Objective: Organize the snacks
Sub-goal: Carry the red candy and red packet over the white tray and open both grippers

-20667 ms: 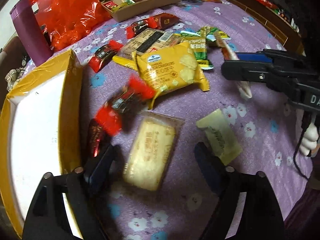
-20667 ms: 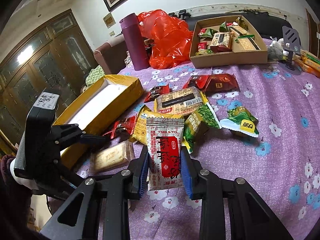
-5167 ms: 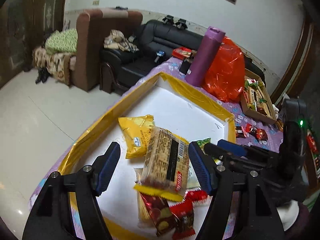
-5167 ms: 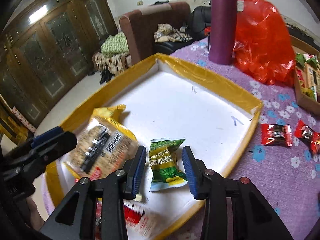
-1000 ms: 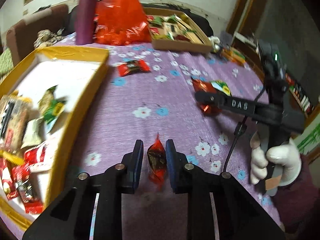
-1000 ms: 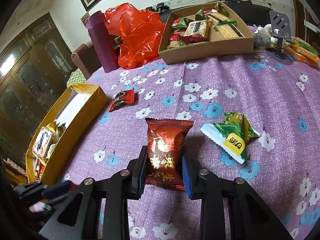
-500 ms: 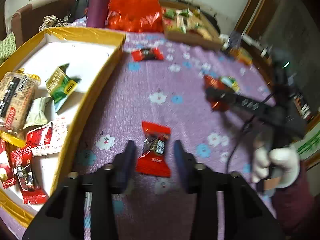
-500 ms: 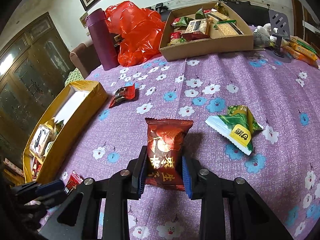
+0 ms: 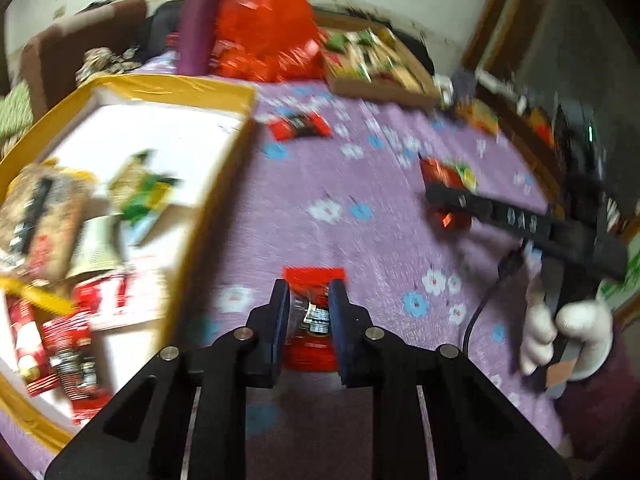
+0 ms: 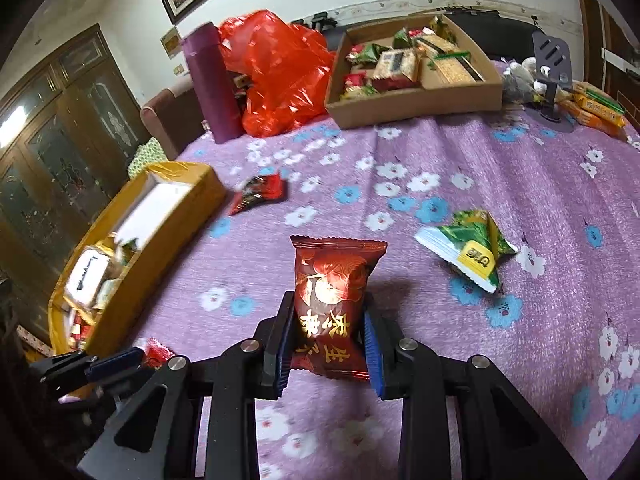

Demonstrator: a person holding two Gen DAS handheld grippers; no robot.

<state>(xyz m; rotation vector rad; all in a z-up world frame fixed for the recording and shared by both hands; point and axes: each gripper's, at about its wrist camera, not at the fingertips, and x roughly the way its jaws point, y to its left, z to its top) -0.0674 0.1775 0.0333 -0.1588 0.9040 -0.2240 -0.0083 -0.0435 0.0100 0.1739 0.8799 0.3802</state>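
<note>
Gripping glossy foil packets point(image 10: 330, 304), both tongs (crinkled).

Red packet point(image 10: 330, 312): gold Chinese characters, seen upside down; three large ones look like 枣, 果, 生, not certain.
Green packet point(image 10: 467, 249): yellow patch with dark lettering, inverted, not legible.
Right tool arm point(image 9: 520, 219): pale letters, blurred, possibly "DAS".
Boxed snacks: print too small or blurred.
</note>
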